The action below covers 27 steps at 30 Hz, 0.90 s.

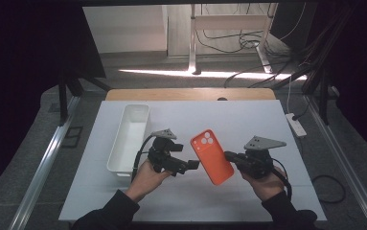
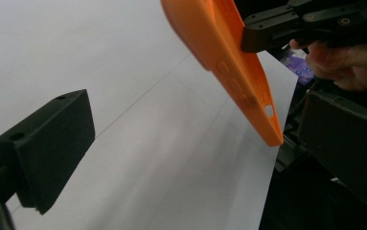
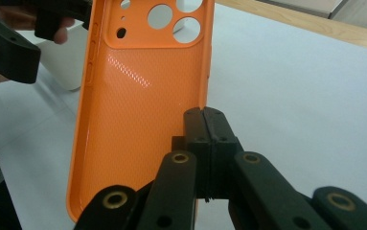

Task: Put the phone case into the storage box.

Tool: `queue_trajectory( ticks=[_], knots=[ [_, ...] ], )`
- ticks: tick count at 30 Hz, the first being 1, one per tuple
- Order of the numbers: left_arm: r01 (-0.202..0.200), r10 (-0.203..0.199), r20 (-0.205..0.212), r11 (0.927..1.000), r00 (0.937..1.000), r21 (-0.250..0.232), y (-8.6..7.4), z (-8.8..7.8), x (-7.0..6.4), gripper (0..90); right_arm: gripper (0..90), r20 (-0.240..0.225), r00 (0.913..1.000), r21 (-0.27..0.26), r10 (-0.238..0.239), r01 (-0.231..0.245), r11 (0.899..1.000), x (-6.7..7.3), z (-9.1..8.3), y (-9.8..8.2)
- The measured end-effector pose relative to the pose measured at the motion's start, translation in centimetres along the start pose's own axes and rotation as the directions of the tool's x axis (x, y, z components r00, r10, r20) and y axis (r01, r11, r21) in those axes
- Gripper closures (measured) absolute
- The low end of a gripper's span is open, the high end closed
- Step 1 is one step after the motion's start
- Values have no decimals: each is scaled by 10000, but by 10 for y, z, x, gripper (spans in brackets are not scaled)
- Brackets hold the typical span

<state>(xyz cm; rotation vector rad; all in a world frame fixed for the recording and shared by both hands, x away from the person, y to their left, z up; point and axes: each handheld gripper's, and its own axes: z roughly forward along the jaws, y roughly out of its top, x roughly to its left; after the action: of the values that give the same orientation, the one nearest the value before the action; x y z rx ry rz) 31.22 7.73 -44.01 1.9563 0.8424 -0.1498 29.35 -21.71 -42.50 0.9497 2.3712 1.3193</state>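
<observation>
Phone case: light, flexible, slick; I pinch its 3 o'clock edge, right gripper clamped; left gripper wide, empty.

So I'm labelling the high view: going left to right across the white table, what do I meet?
White tray → left tongs → orange phone case → right tongs → white power strip.

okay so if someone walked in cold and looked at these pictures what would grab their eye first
The bright orange phone case, held above the middle of the white table with its camera holes away from the person. The right gripper is shut on its edge; the left gripper hangs open beside it. A white bin sits left.
</observation>
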Motion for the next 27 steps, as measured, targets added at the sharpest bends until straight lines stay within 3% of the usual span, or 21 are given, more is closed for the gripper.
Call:
queue_trajectory(
  ticks=[11,16,19,27],
  knots=[
    [484,-483,497,9988,9976,-13,5,10,1,55,896,-140,9998,-43,-133,132,9999,7,4,0],
    [627,-620,843,9980,9945,-63,6,13,2,153,896,-179,9997,-75,-178,177,9998,9,5,0],
    [792,-775,1216,9968,9896,-95,6,15,3,275,895,-234,9995,-85,-213,211,9997,11,6,0],
    [1119,-1095,1543,9937,9819,-70,7,22,2,437,896,-256,9993,-155,-270,266,9995,13,7,0]
  ],
)
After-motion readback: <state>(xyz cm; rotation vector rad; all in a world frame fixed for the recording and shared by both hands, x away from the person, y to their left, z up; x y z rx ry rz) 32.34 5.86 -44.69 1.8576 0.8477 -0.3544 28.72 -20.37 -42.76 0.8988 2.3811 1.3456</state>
